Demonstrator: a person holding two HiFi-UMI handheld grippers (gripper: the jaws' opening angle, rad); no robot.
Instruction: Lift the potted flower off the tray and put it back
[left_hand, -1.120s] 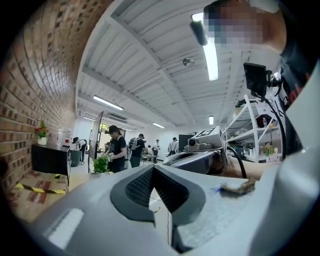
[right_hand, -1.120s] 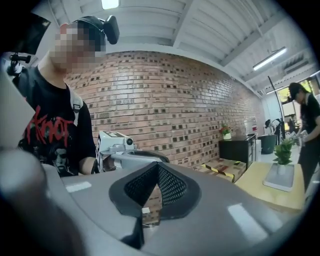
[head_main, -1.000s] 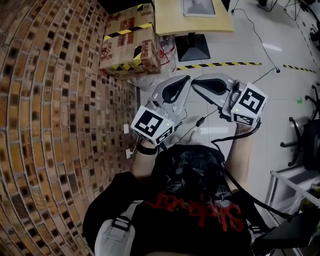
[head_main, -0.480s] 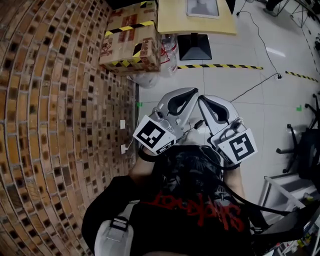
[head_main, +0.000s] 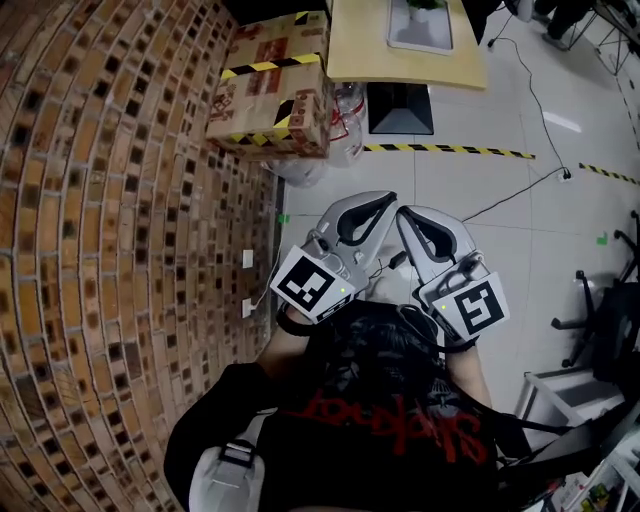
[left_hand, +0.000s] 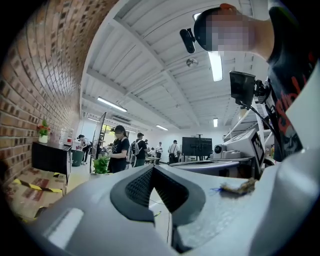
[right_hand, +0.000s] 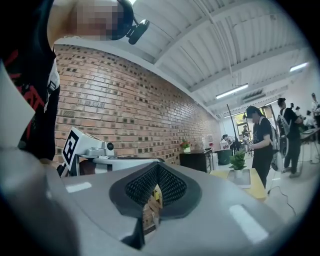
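The potted flower (head_main: 425, 6), a small green plant in a white pot, stands on a pale tray (head_main: 420, 32) on the yellow table (head_main: 360, 50) at the top edge of the head view, well away from both grippers. It also shows as the plant (right_hand: 238, 161) on the tray (right_hand: 241, 181), and as green leaves (left_hand: 101, 165) in the left gripper view. My left gripper (head_main: 388, 200) and right gripper (head_main: 402, 213) sit side by side against my chest, tips nearly touching, both pointing toward the table. Both are shut with nothing in them; tips meet at left gripper (left_hand: 152, 168) and right gripper (right_hand: 158, 165).
A brick wall (head_main: 100, 220) runs along the left. A cardboard box (head_main: 270, 90) with yellow-black tape stands by the wall next to the table's black base (head_main: 400, 105). Hazard tape (head_main: 450, 150) and a cable cross the tiled floor. An office chair (head_main: 605, 320) is at right. People (left_hand: 120, 150) stand beyond.
The right gripper has swung from pointing left to pointing at the table and has drawn in beside the left one. Both sit lower in the picture, and the plant has come into view.
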